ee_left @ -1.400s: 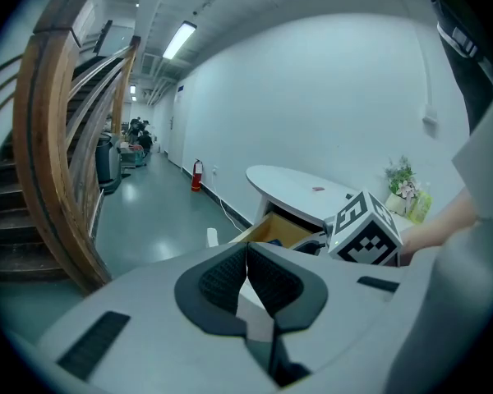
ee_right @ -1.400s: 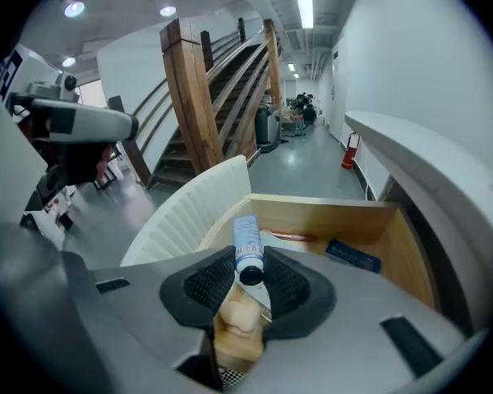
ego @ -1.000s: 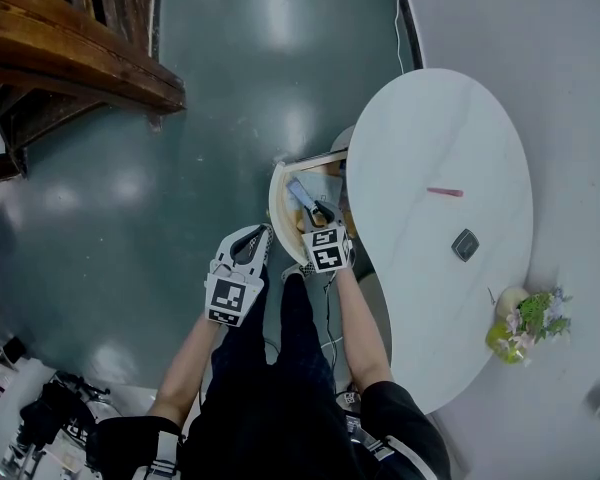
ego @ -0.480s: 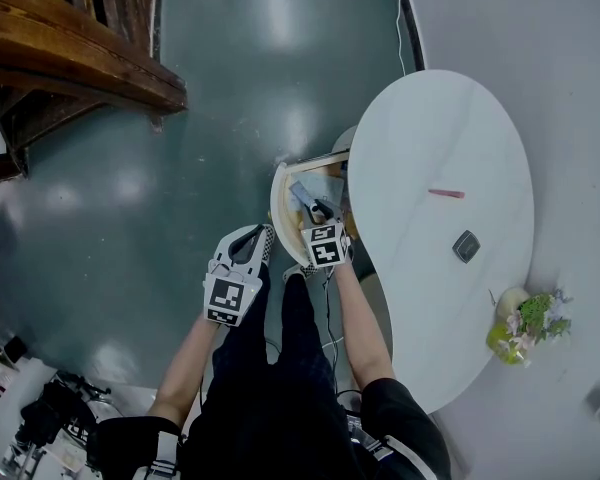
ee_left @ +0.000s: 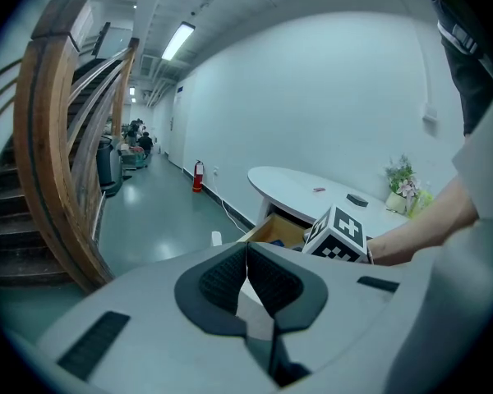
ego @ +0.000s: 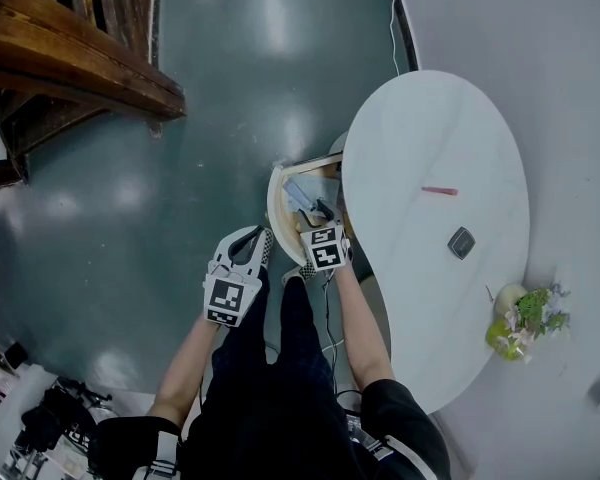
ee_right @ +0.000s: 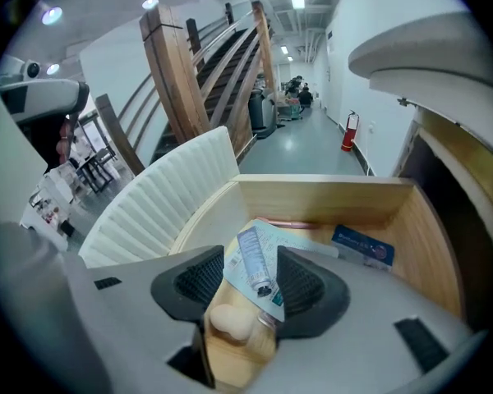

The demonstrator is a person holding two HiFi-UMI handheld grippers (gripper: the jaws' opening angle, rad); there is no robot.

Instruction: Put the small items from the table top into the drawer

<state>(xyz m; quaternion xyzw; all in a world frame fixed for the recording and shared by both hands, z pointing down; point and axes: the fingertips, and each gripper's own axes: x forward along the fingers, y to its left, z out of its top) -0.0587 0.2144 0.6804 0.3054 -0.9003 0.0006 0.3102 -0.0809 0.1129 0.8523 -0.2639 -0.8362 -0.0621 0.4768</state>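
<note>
Pale wood drawer (ee_right: 320, 194) already has the tube (ee_right: 251, 257) lying in it on a leaflet (ee_right: 289, 238), so that drop looks done. The right hand-held gripper (ee_right: 251, 281) has just been opening and stands fairly wide around the tube, not pinching it. The left hand-held gripper (ee_left: 246, 279) is closed on nothing. Next I'd guess lift out and go for the pink stick (ego: 440, 191) or the dark little block (ego: 461, 242) on the worktop (ego: 410, 138)

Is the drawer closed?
No, the drawer stands pulled out from under the table, with a tube and a blue box lying inside it.
</note>
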